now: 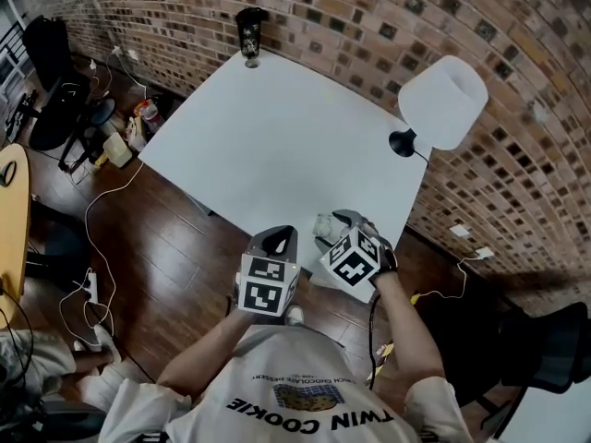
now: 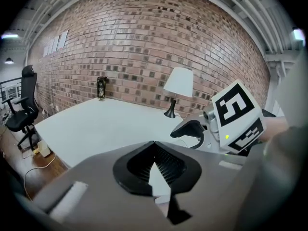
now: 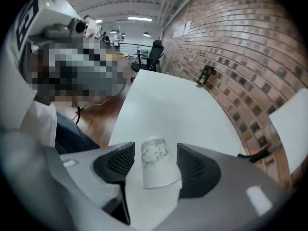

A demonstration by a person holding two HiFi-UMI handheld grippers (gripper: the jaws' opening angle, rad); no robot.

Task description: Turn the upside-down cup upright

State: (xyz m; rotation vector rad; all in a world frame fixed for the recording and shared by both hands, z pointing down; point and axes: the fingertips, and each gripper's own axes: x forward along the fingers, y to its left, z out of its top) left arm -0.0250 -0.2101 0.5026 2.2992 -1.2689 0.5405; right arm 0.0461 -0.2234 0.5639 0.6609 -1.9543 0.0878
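Note:
A white paper cup (image 3: 156,165) with a faint green print stands on the white table (image 1: 277,137) near its front edge, and also shows in the head view (image 1: 325,225). My right gripper (image 3: 155,150) is open and straddles the cup, with a thin gap between each pad and the cup. The cup's wide end is nearer the camera and its narrow end is farther away. My left gripper (image 1: 280,241) hovers just left of the right gripper (image 1: 346,221), off the table's front edge. The left gripper (image 2: 153,144) has its tips together and holds nothing.
A white-shaded lamp (image 1: 443,100) with a black base stands at the table's right edge by the brick wall. A dark jar (image 1: 249,33) sits at the far corner. Wooden floor with cables lies to the left, and an office chair (image 2: 24,109) stands beyond the table.

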